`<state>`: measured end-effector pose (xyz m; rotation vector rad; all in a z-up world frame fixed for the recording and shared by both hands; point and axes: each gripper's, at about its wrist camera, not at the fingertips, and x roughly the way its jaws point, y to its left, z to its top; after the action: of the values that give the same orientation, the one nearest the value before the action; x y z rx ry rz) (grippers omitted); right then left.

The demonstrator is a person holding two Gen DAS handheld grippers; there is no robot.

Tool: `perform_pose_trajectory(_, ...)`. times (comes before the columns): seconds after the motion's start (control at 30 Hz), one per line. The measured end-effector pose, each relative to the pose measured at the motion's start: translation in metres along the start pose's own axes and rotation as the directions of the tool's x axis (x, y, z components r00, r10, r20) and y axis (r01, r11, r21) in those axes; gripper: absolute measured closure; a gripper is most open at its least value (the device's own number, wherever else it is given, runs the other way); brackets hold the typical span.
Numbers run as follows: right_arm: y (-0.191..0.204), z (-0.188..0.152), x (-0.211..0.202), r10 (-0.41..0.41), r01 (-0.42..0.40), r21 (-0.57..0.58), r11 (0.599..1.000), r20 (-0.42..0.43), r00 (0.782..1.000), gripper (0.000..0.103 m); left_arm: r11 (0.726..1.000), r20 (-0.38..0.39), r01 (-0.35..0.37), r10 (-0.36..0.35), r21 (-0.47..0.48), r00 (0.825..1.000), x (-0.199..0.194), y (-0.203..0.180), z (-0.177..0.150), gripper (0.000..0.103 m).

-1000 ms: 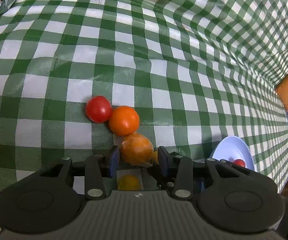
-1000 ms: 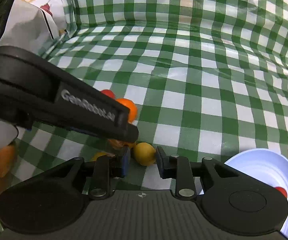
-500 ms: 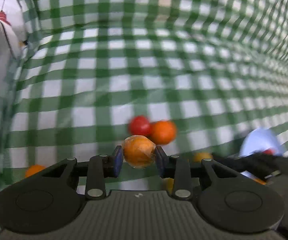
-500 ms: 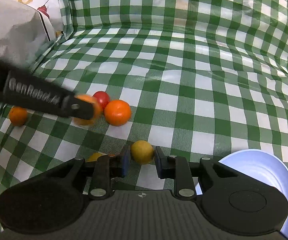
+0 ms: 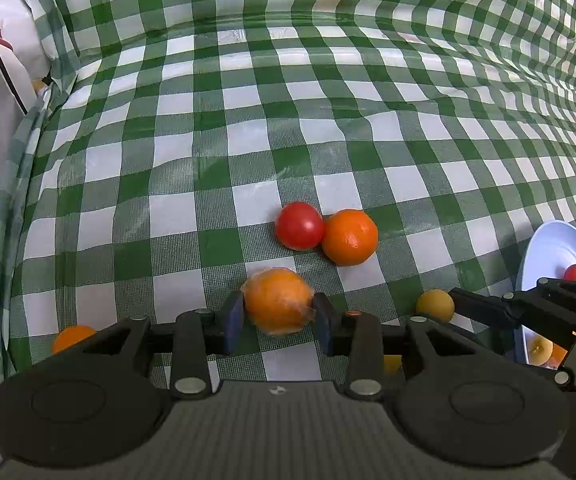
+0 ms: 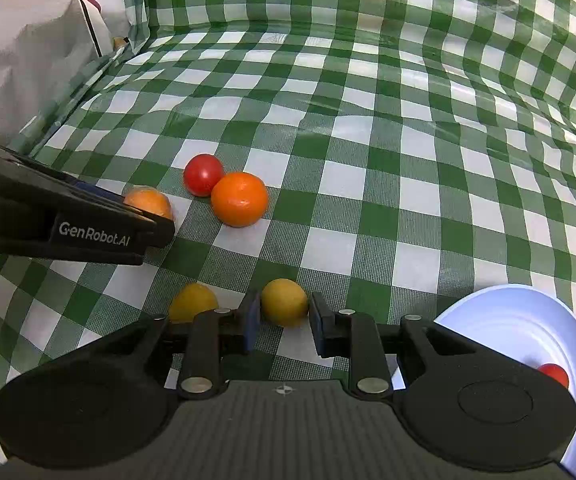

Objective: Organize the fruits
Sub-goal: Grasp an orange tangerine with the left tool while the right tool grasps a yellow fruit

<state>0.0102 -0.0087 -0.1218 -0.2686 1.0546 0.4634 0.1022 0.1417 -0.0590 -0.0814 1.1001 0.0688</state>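
Each claw pinches one fruit, the left gripper (image 5: 277,318) a wrapped orange (image 5: 277,305), the right gripper (image 6: 283,322) a yellow fruit (image 6: 283,301), presumably bound for the pale plate (image 6: 504,320) at its four o'clock.

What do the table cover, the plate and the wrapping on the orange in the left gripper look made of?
Table cover: looks like glossy vinyl or oilcloth, since the checks carry shiny glare and soft ripples. Plate: pale blue, smooth, probably plastic, with moulded rings and a thin rim. Wrapped orange: apparently thin clear film; crinkled edges stick out beside the left gripper.
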Motion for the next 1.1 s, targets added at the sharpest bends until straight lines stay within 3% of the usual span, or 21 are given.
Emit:
perform_pose_trajectory(0.6,-0.013,0.007,-0.042,-0.005,0.001,0.03,1.0,0.121,0.993,0.075,1.0,0.093,0.02,-0.021,0.019,0.995,-0.042,-0.017,0.011,0.062)
perform_pose_trajectory(1.1,-0.04,-0.008,-0.063,-0.042,0.032,0.068,0.997,0.16,0.986,0.075,0.999,0.131,0.032,-0.036,0.029,0.991,-0.057,-0.041,0.011,0.062)
